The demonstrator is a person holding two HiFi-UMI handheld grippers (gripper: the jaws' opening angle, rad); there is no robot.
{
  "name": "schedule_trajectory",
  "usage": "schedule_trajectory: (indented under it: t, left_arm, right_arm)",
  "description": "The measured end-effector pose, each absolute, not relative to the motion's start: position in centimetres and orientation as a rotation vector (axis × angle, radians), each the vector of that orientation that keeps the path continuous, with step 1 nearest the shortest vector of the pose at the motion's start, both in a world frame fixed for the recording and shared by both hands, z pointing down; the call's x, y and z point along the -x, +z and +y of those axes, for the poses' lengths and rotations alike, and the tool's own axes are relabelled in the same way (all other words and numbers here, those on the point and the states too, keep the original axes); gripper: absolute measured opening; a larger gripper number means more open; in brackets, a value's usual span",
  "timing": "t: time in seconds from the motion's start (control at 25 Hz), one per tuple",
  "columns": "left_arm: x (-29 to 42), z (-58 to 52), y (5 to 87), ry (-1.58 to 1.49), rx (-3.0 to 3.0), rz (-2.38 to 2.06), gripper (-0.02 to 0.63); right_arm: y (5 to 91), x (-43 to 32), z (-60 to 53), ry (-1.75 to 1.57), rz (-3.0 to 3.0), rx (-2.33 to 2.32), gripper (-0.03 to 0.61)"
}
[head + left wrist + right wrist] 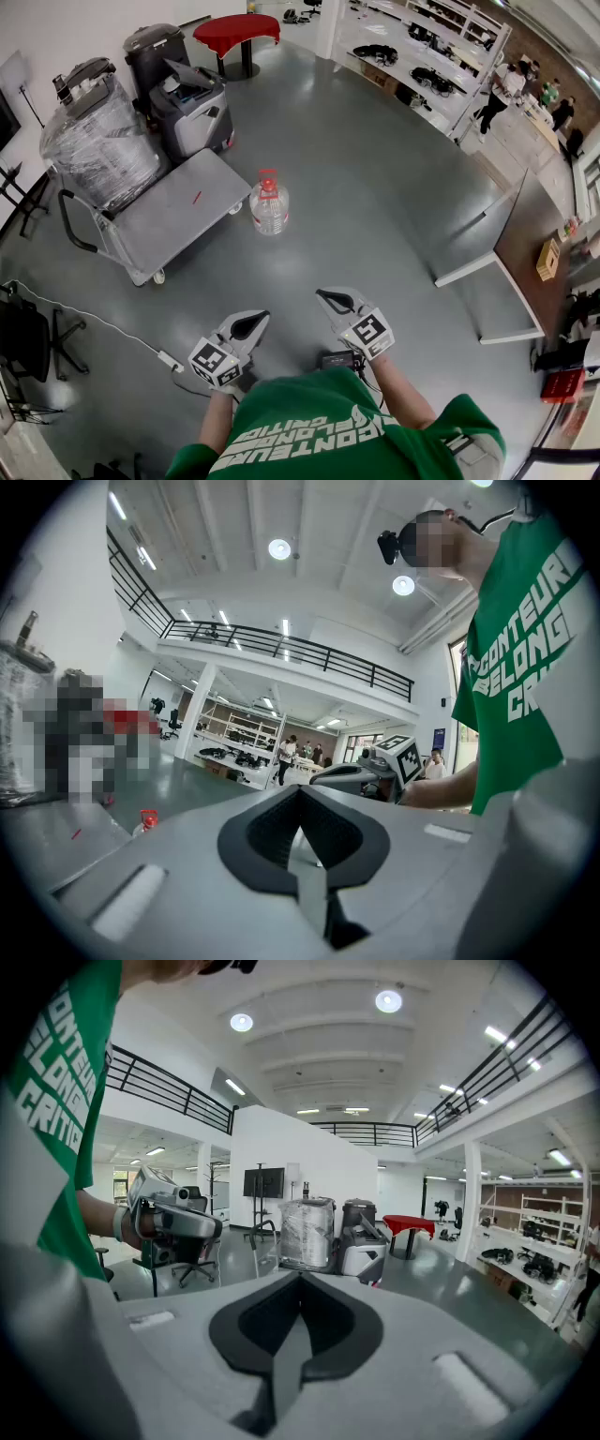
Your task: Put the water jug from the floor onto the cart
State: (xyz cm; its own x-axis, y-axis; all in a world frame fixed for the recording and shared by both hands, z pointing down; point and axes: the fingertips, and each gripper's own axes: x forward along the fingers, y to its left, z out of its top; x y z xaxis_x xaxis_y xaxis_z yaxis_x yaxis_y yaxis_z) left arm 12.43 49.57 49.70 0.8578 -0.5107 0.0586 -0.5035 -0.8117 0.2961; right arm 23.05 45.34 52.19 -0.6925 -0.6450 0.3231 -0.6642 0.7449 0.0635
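Your left tongs [253,323] and right tongs [330,300] are both closed with nothing between them, and you're holding them side by side near you, well apart from the water jug [269,206]. The jug is clear with a red cap and stands upright on the grey floor [375,187], just beside the right edge of the cart [178,211], not on it. The cart deck looks mostly bare, and a plastic-wrapped bundle [98,145] sits at its far-left side; can't tell if it's on the deck.
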Motion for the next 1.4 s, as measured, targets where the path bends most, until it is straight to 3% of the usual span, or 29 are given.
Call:
schedule_trajectory:
  t: [0.56, 1.4]
  left_arm:
    - [-15.7, 50.1, 49.9, -0.009, -2.753, -0.811, 0.014]
    - [-26.1, 53.7, 50.5, -0.018, -2.707, -0.940, 0.014]
  right_arm:
    - [52.1, -25.5, 46.6, 0.118, -2.614, -1.030, -0.008]
    - [54.1, -35.6, 49.0, 0.148, -2.685, -0.927, -0.008]
